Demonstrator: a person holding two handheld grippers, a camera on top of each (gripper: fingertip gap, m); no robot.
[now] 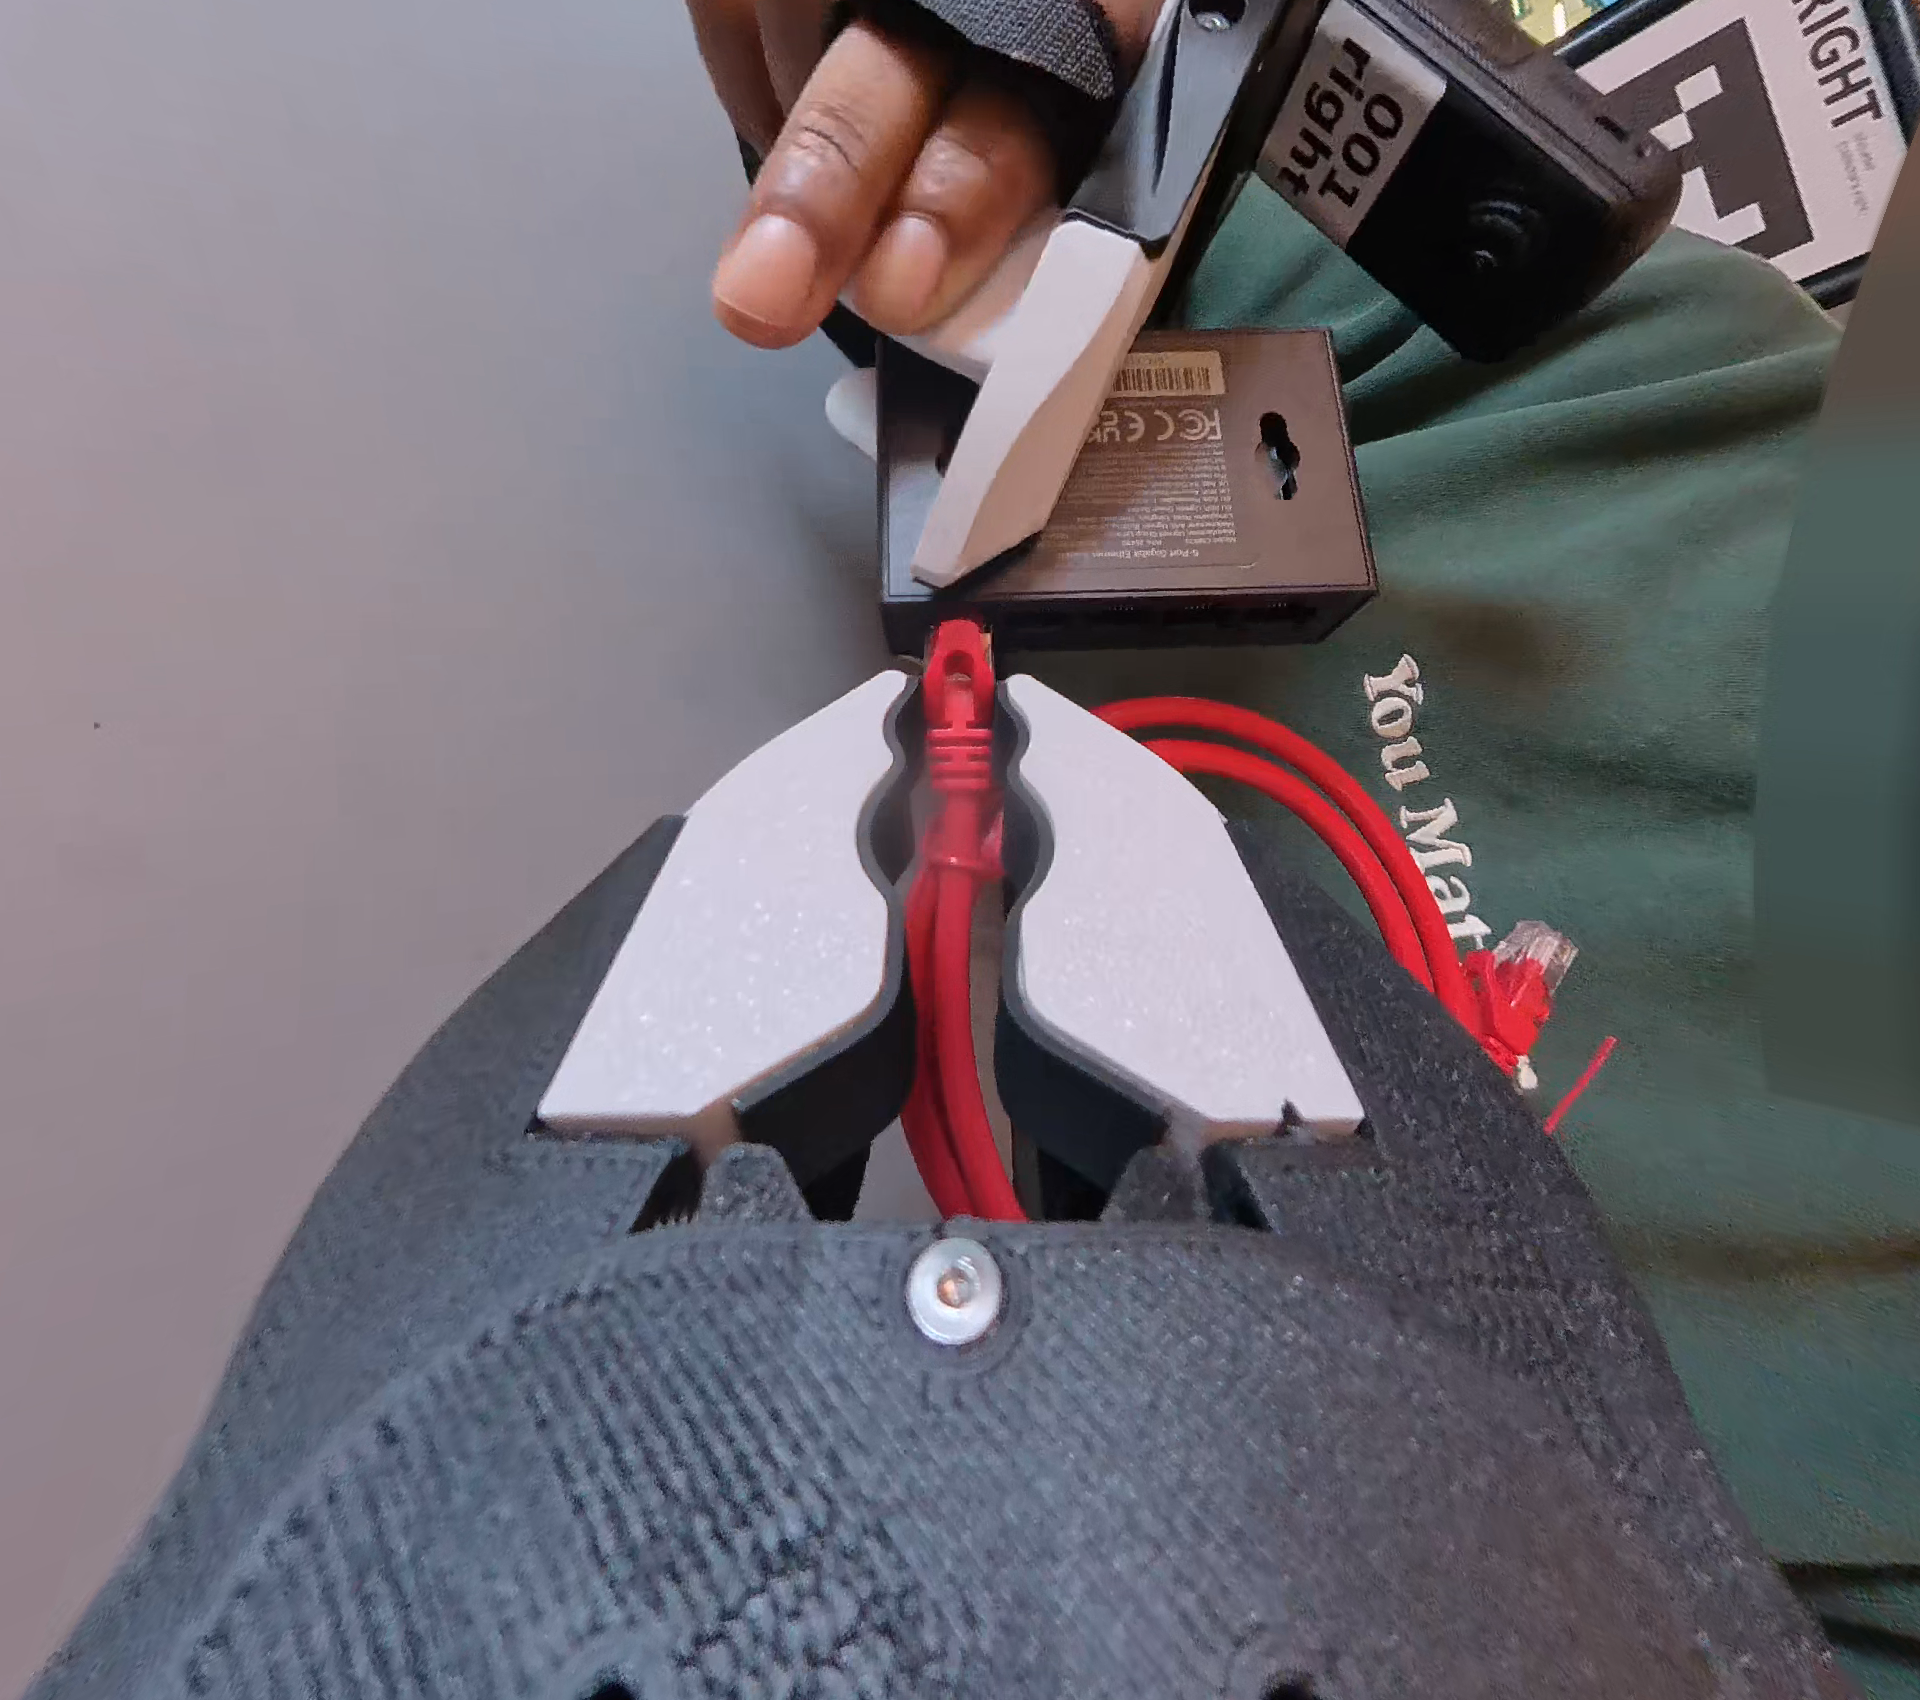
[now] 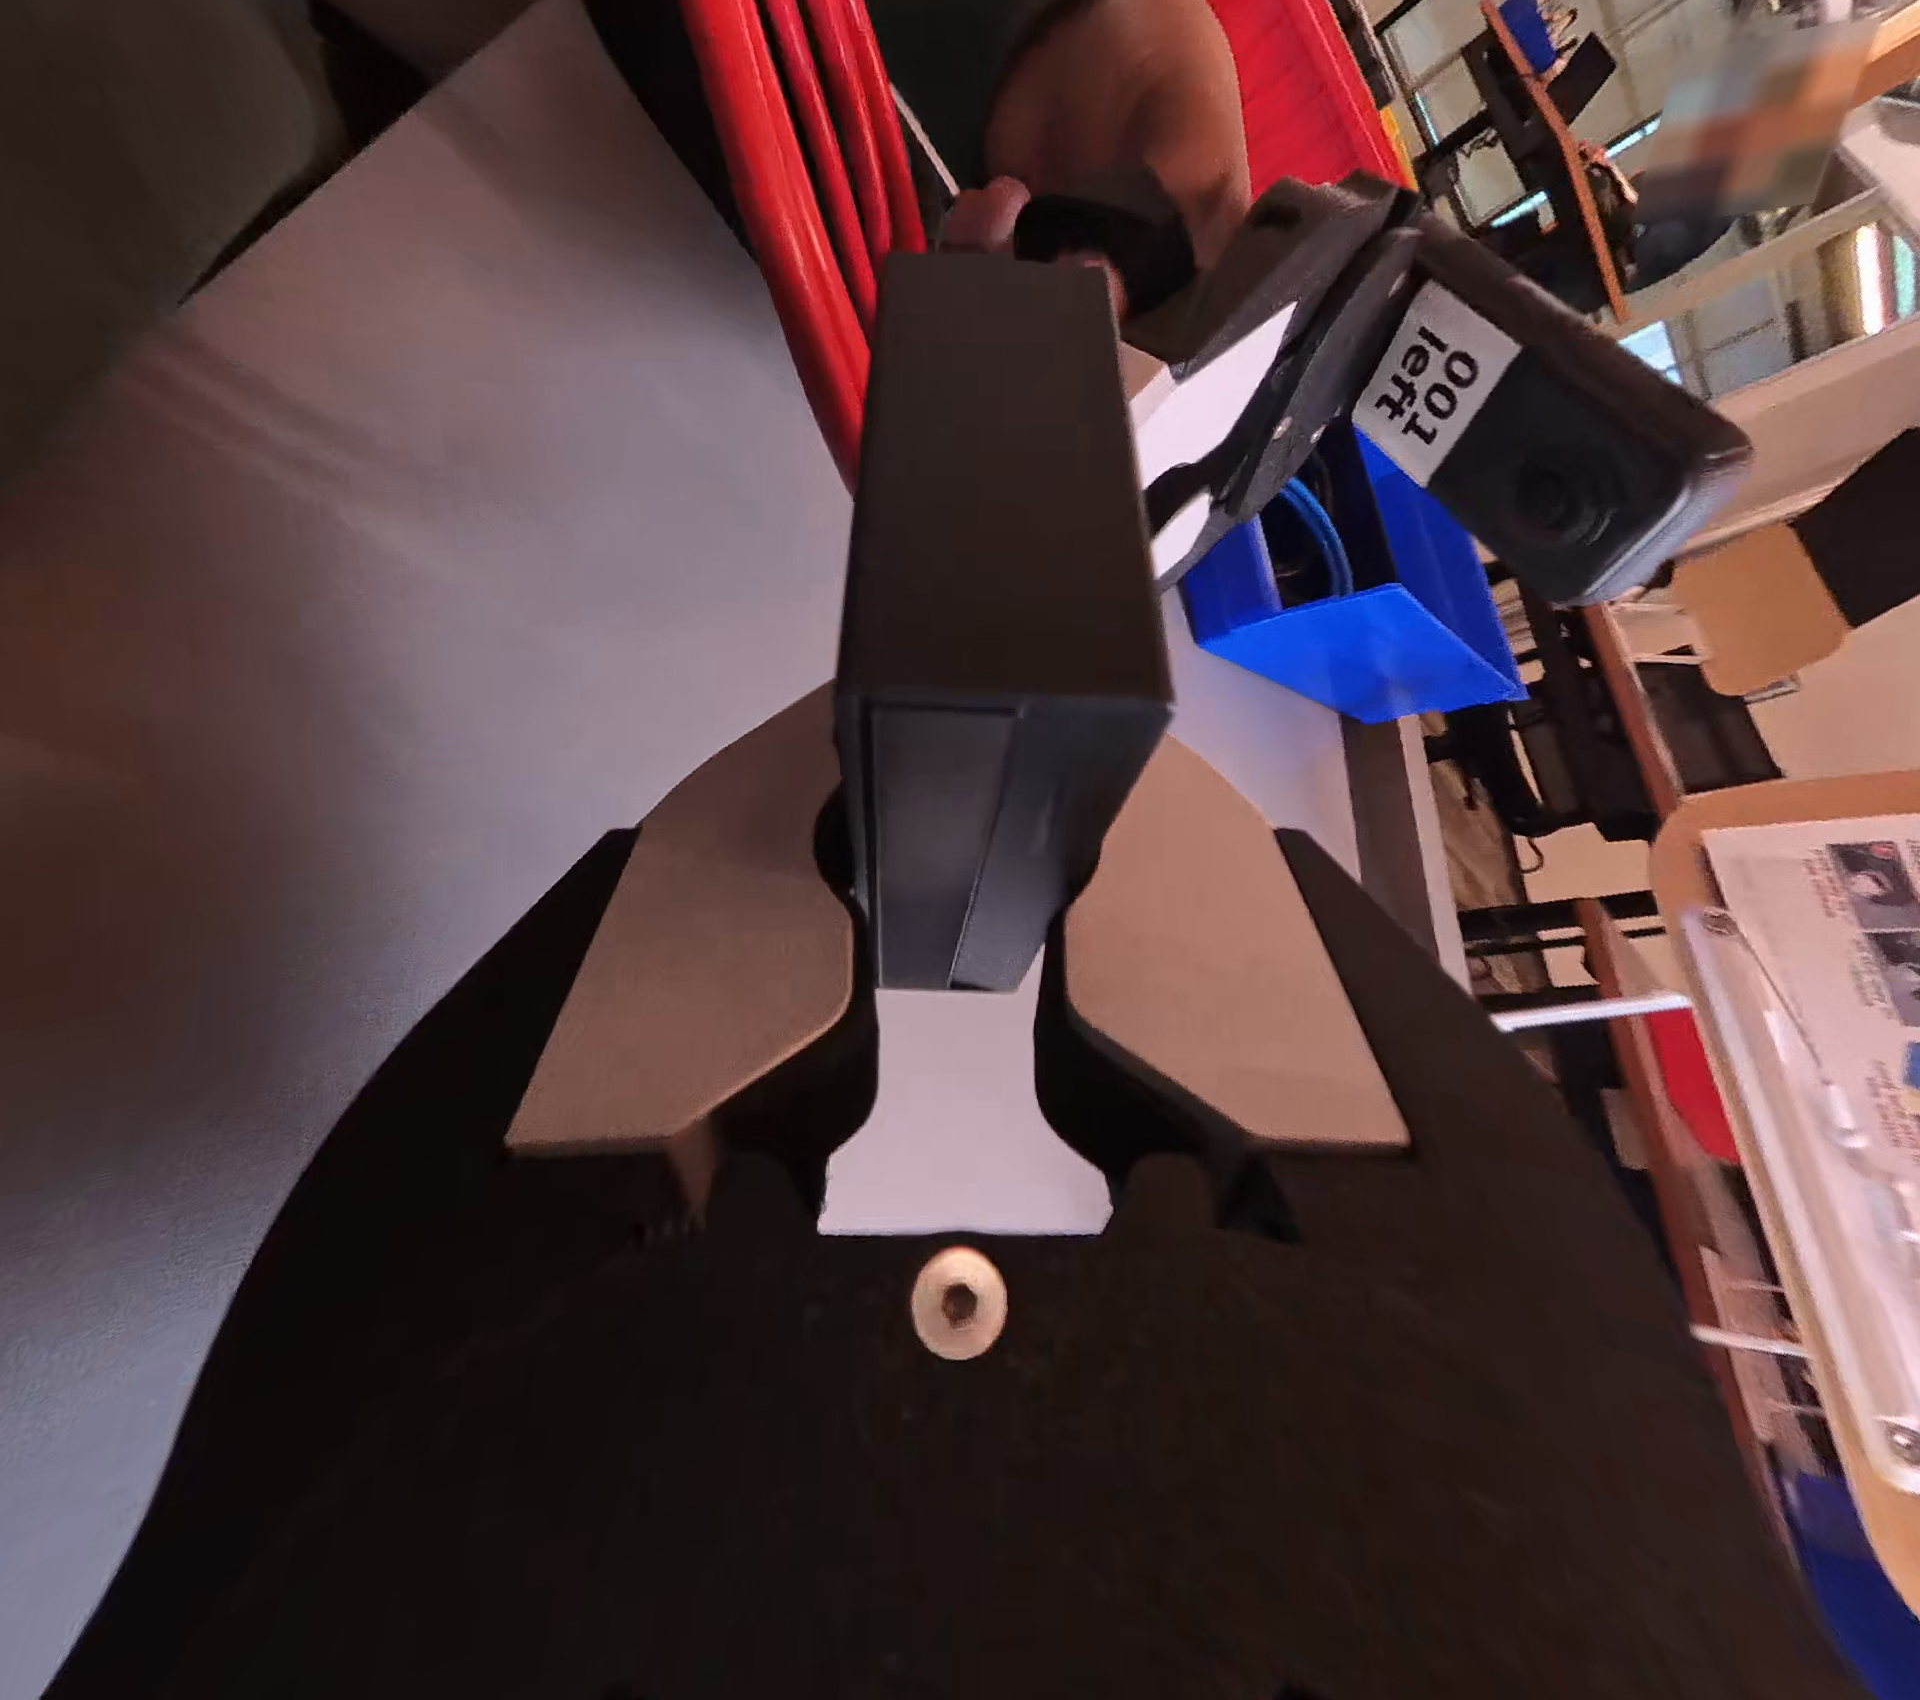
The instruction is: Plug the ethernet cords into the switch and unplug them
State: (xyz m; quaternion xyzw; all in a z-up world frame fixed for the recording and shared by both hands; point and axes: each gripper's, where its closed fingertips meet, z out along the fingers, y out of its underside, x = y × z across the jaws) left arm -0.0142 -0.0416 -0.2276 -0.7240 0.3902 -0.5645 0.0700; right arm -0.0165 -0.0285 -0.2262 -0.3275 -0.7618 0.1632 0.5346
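The left gripper (image 1: 951,715) is clamped on the boot of a red ethernet cord (image 1: 958,757), its plug sticking out just ahead of the fingertips and meeting the end port of the black switch (image 1: 1127,497). Whether the plug is fully seated cannot be told; it looks only partly in, or right at the mouth. The cord's slack runs back between the fingers and loops off to the right of the gripper, where its other plug (image 1: 1527,975) hangs free against a green shirt.

The right gripper (image 2: 961,829) is clamped on one end of the switch, holding it up off the pale bench (image 2: 468,507) with the port face turned toward the left gripper. In the right wrist view the switch stretches straight ahead from the fingers, a bundle of red cord up and to the left of it and a blue bin (image 2: 1351,622) to its right.

Judging by this, the task is early: one plug is at its port, the remaining ports appear empty, and the loose plug still needs inserting, followed by all the unplugging.
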